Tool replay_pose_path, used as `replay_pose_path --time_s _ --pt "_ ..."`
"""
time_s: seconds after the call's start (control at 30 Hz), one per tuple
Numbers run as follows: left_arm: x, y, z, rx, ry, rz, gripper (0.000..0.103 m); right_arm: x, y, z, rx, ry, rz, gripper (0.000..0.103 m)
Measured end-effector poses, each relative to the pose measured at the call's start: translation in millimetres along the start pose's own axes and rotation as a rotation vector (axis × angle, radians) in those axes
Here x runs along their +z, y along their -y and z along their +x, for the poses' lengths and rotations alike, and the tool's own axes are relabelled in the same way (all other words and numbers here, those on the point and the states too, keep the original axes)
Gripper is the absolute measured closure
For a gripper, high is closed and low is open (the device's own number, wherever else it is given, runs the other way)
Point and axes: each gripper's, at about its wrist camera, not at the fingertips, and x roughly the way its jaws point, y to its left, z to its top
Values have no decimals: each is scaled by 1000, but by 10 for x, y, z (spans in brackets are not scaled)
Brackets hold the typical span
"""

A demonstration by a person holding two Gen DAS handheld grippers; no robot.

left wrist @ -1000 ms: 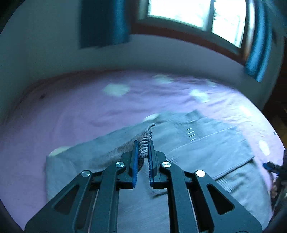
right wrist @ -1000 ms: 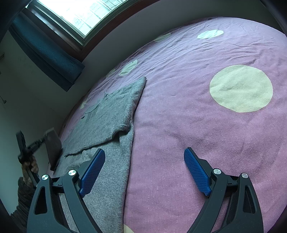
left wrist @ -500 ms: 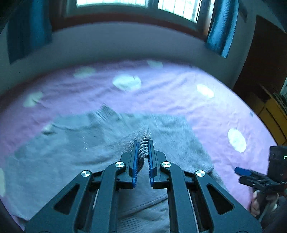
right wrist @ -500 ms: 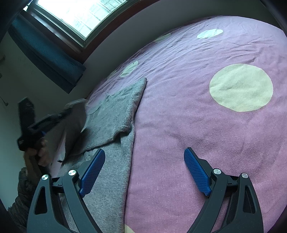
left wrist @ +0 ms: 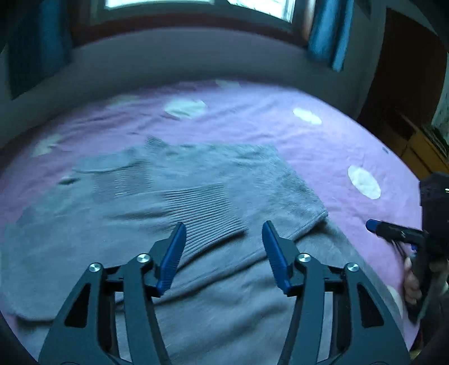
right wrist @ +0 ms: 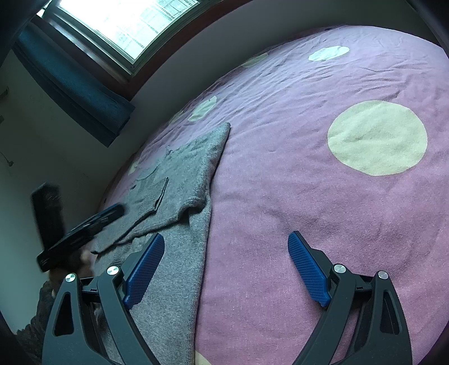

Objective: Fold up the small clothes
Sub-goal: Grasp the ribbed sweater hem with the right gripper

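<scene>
Two grippers hang over a purple bedspread (right wrist: 280, 174), and both have their jaws spread wide with nothing between them. The left gripper (left wrist: 224, 250) sits above the grey sweater (left wrist: 174, 196), which lies flat on the bedspread; its blue fingertips (left wrist: 175, 247) frame the ribbed cuff of a sleeve (left wrist: 202, 210) folded across the sweater's body. The cuff lies just ahead of the jaws and I cannot tell whether the pads touch the cloth. The right gripper (right wrist: 227, 269) is set off to the sweater's side: its left finger is over the grey knit edge, its right finger over bare bedspread.

The left wrist view looks down the sweater towards the wall, window (left wrist: 196, 5) and blue curtain (left wrist: 325, 31), and catches the right gripper at the right edge, held in a hand (left wrist: 412, 283). It is smeared by motion blur, so fine detail is lost. The right wrist view is sharp; it shows the sweater's long straight edge (right wrist: 204, 238) and the folded sleeve from the side, and the left gripper as a dark blurred shape at the left.

The sweater is a soft, fuzzy knit with close parallel ribs at the cuff. The bedspread is a slightly wrinkled woven cloth with large pale round dots (right wrist: 377, 137). The gripper fingers are black angular plastic with silver bolts and blue pads of fine crosshatch.
</scene>
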Motion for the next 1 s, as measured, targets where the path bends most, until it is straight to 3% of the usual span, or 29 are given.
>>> replay_pose_path --time_s 0.1,0.2,0.37,0.47,0.57,0.63,0.7,0.8,0.87,1.0 --pt "-202 -417 -387 53 22 -50 45 33 -53 -12 -33 -15 -3 15" --pt "-486 -893 -674 158 5 -101 45 118 -305 -96 -73 -12 -55 15" --pt "-969 -1544 -904 334 -40 -188 45 295 -941 -128 57 -10 -155 15" --pt "-1089 -1877 -926 371 -66 -280 45 414 -1153 200 138 -81 -115 15" --pt "-1130 -2090 -902 363 -59 -354 45 524 -1287 757 75 -177 -89 17" --pt "-1148 -2193 -852 348 -76 -404 45 544 -1333 1011 55 -216 -74 35" --pt "-1158 -2274 -823 319 -71 -455 45 560 -1390 1302 21 -257 -72 45" --pt "-1145 -2330 -801 309 -56 -480 45 556 -1412 1598 -26 -286 -59 46" --pt "-1173 -2337 -792 306 -57 -484 45 526 -1409 1696 -35 -305 -57 55" --pt "-1178 -2346 -769 296 -53 -494 44 508 -1482 1801 -57 -302 -110 91"
